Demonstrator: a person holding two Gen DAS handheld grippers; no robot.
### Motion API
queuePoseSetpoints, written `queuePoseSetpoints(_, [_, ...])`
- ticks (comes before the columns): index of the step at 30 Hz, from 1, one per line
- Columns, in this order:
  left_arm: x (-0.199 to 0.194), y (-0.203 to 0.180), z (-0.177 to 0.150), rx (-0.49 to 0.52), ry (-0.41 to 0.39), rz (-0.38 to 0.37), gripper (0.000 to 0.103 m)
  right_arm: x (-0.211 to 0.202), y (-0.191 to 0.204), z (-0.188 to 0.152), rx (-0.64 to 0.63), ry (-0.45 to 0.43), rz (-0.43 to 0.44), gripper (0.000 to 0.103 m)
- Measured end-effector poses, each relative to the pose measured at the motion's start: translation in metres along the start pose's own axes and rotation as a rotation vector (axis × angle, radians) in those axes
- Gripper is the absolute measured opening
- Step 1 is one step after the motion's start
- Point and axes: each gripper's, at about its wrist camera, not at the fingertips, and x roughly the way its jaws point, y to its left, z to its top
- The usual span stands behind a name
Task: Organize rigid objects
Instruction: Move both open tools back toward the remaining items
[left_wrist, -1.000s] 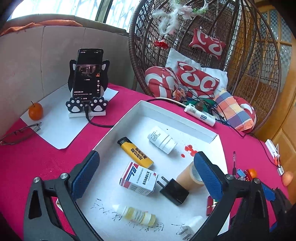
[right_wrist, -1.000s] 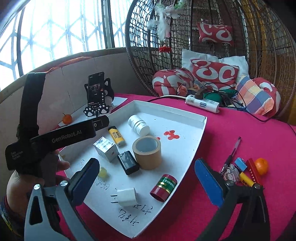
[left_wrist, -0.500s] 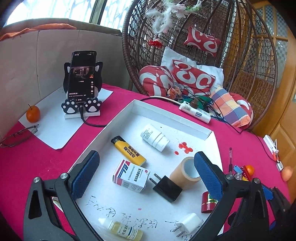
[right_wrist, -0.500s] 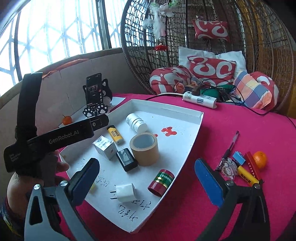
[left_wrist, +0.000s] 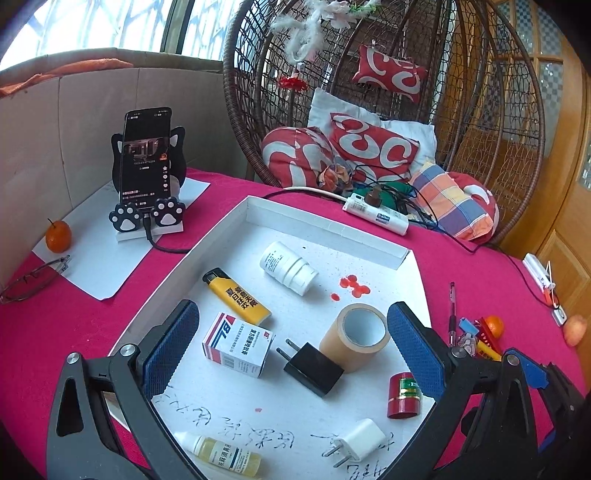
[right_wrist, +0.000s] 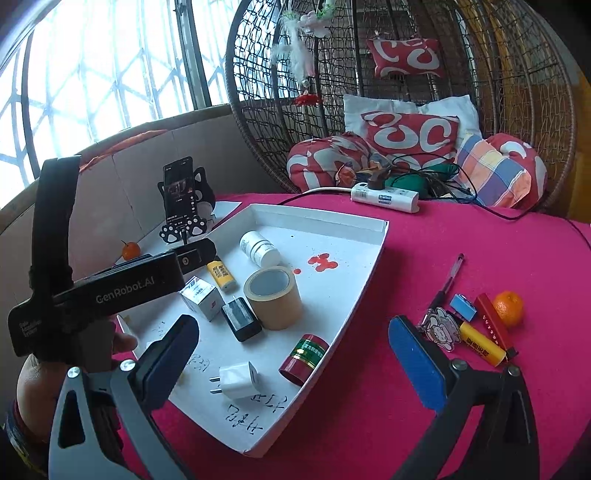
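Right wrist view: tray (right_wrist: 373, 258) holds most items; pen (right_wrist: 445, 284), lighter (right_wrist: 482, 345) remain outside. Both grippers' jaws spread, empty.

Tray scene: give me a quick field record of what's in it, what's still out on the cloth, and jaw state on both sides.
tray: white tray on the pink tablecloth
in tray: white bottle, yellow lighter, medicine box, black charger, tape roll, red tin, white charger, dropper bottle
outside tray: pen, second yellow lighter, small orange, keychain
left gripper: jaws open, empty, over the tray
right gripper: jaws open, empty
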Motion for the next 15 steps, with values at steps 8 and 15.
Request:
queuePoseSetpoints(8, [0.000, -0.020, -0.004, 0.044, 0.010, -0.009, 0.103, -0.008, -0.017, -0.003, 0.041, -0.015, -0.011, 0.103])
queuePoseSetpoints(15, [0.002, -0.039, -0.008, 0.095, 0.026, -0.018, 0.103, -0.017, -0.036, -0.005, 0.093, -0.036, -0.027, 0.103])
